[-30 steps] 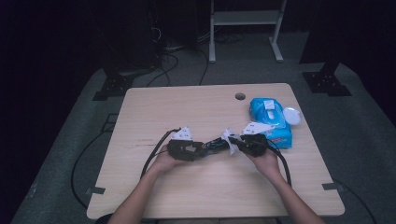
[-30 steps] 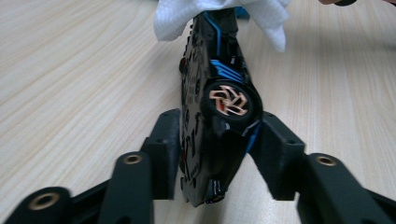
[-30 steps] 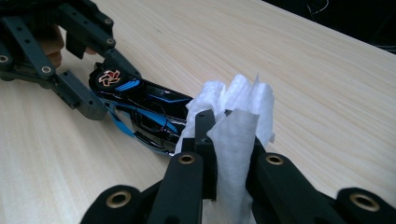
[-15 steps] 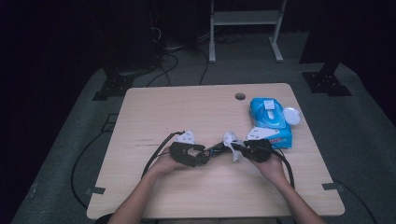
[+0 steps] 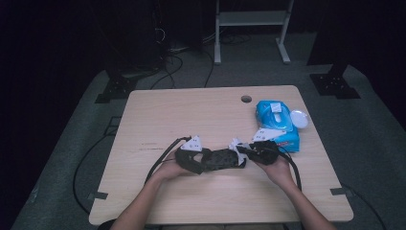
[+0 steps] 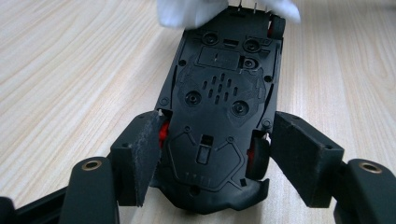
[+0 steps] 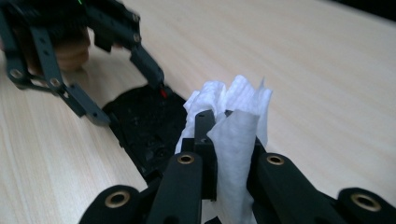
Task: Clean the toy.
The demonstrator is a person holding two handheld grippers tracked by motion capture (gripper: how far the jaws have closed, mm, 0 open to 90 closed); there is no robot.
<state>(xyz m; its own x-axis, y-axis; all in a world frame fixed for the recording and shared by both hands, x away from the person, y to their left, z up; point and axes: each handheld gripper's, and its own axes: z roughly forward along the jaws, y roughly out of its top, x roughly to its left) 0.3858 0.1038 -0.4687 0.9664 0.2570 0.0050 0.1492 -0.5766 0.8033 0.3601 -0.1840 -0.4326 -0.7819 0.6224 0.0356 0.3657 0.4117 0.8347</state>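
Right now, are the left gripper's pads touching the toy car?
Apart on one side: in the left gripper view, the right-hand pad stands clear of the upturned toy car; the other pad looks against it. The jaws have just been opening.

Tabletop (image 5: 201,115): light wood grain, rounded corners, one round cable hole (image 5: 246,98) near the far edge. Floor (image 5: 368,129): grey carpet, evenly lit around the tabletop. Room beyond is dark; walls cannot be made out. A white metal frame (image 5: 251,19) stands on the floor behind the tabletop. Black stand bases rest at far left (image 5: 115,88) and far right (image 5: 334,85). Loose black cables (image 5: 167,62) lie on the carpet at the back left.
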